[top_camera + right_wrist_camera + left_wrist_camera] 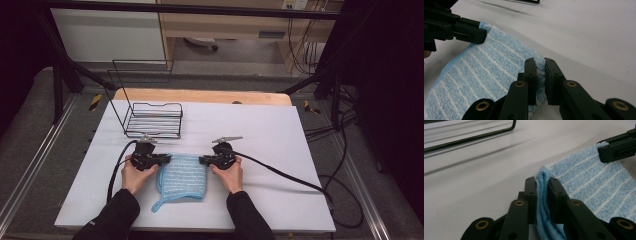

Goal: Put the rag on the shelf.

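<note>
On the white table [280, 150], close to my side, lies a blue cloth [182, 175] with thin white stripes. It is fluffy, and a little blue loop sticks out at its near left corner. I hold one gripper in each hand, and both are biting the far edge of the cloth.

My left gripper [163, 159] has the far left corner. From the left gripper view, I see the blue edge squeezed tight between the two black jaws of that gripper [542, 191], and the cloth [594, 187] spreads away to the right. The other gripper pinches the cloth's far corner at the top right of that view.

My right gripper [204, 160] has the far right corner. From the right gripper view, its jaws [540, 72] are pressed onto the fuzzy edge, with a bit of cloth [486, 70] poking up between them. The left gripper bites the other corner at the top left of that view.

The far edge of the cloth is lifted a bit off the table between the two grippers. The rest of it rests on the table.

A black wire rack [152, 117] stands on the table behind my left gripper, apart from the cloth.
</note>
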Action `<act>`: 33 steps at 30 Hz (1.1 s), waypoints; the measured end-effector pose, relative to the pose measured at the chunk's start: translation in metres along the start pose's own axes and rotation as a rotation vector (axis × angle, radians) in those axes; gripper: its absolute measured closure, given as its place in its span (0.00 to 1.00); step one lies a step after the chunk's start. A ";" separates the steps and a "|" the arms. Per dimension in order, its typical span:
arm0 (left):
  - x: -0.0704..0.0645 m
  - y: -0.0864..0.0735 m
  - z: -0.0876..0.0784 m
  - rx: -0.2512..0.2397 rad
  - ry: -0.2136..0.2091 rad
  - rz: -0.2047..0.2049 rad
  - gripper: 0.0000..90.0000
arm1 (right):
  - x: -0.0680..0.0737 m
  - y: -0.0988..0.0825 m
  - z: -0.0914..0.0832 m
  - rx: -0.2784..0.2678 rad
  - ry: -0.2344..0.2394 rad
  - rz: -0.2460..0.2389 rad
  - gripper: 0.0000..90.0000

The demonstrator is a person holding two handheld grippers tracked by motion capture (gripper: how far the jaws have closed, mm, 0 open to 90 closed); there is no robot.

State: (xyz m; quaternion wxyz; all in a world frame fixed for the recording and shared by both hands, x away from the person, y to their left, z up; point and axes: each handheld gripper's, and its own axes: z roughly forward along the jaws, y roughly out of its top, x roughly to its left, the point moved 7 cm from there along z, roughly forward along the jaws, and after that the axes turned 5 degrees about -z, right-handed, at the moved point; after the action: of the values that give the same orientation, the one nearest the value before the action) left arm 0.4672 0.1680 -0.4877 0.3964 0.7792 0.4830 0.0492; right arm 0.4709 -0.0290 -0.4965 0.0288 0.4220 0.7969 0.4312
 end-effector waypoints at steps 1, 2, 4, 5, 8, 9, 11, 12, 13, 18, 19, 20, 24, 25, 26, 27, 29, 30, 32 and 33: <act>-0.001 0.001 -0.002 -0.008 -0.004 0.002 0.88 | 0.001 0.001 -0.001 -0.007 0.001 -0.002 0.91; -0.002 0.001 -0.005 -0.016 -0.009 0.004 0.88 | 0.001 0.001 -0.002 -0.011 0.000 -0.002 0.91; -0.004 0.002 -0.010 -0.035 -0.015 0.007 0.88 | 0.003 0.002 -0.004 -0.026 0.002 -0.007 0.91; -0.005 0.003 -0.013 -0.045 -0.016 0.014 0.88 | 0.004 0.003 -0.005 -0.035 0.001 -0.011 0.91; -0.009 0.005 -0.021 -0.073 -0.018 0.028 0.88 | 0.008 0.005 -0.010 -0.057 0.006 -0.015 0.91; -0.010 0.005 -0.023 -0.078 -0.018 0.036 0.88 | 0.008 0.006 -0.011 -0.064 0.006 -0.022 0.91; -0.012 0.006 -0.026 -0.088 -0.016 0.045 0.88 | 0.010 0.008 -0.015 -0.078 0.006 -0.026 0.91; -0.013 0.006 -0.028 -0.093 -0.014 0.049 0.88 | 0.011 0.008 -0.017 -0.085 0.005 -0.027 0.91; -0.014 0.006 -0.029 -0.098 -0.014 0.050 0.88 | 0.012 0.009 -0.018 -0.094 0.005 -0.035 0.91; -0.020 0.008 -0.038 -0.130 -0.023 0.063 0.88 | 0.018 0.012 -0.027 -0.128 0.011 -0.057 0.91; -0.021 0.008 -0.040 -0.135 -0.021 0.071 0.88 | 0.020 0.014 -0.031 -0.144 0.012 -0.066 0.91; -0.023 0.009 -0.042 -0.142 -0.019 0.077 0.88 | 0.020 0.014 -0.031 -0.144 0.012 -0.066 0.91; -0.029 0.011 -0.049 -0.167 -0.018 0.090 0.88 | 0.024 0.018 -0.040 -0.178 0.008 -0.079 0.91; -0.030 0.012 -0.051 -0.174 -0.019 0.093 0.88 | 0.025 0.019 -0.042 -0.185 0.009 -0.082 0.91; -0.030 0.013 -0.053 -0.181 -0.019 0.096 0.88 | 0.026 0.020 -0.044 -0.193 0.007 -0.086 0.91; -0.031 0.014 -0.055 -0.187 -0.019 0.097 0.88 | 0.028 0.021 -0.046 -0.199 0.008 -0.089 0.91; -0.033 0.015 -0.058 -0.199 -0.016 0.103 0.88 | 0.030 0.024 -0.051 -0.215 0.010 -0.097 0.91; -0.034 0.016 -0.060 -0.208 -0.018 0.100 0.88 | 0.032 0.025 -0.053 -0.225 0.011 -0.101 0.91; -0.035 0.018 -0.063 -0.223 -0.021 0.101 0.88 | 0.035 0.028 -0.057 -0.238 0.007 -0.116 0.91; -0.036 0.019 -0.065 -0.232 -0.021 0.101 0.88 | 0.036 0.030 -0.059 -0.244 0.006 -0.121 0.91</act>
State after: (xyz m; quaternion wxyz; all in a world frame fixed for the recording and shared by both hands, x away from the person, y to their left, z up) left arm 0.4315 0.1725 -0.4196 0.4859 0.7519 0.4300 0.1165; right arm 0.4425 -0.0350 -0.4269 0.1036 0.3654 0.7626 0.5236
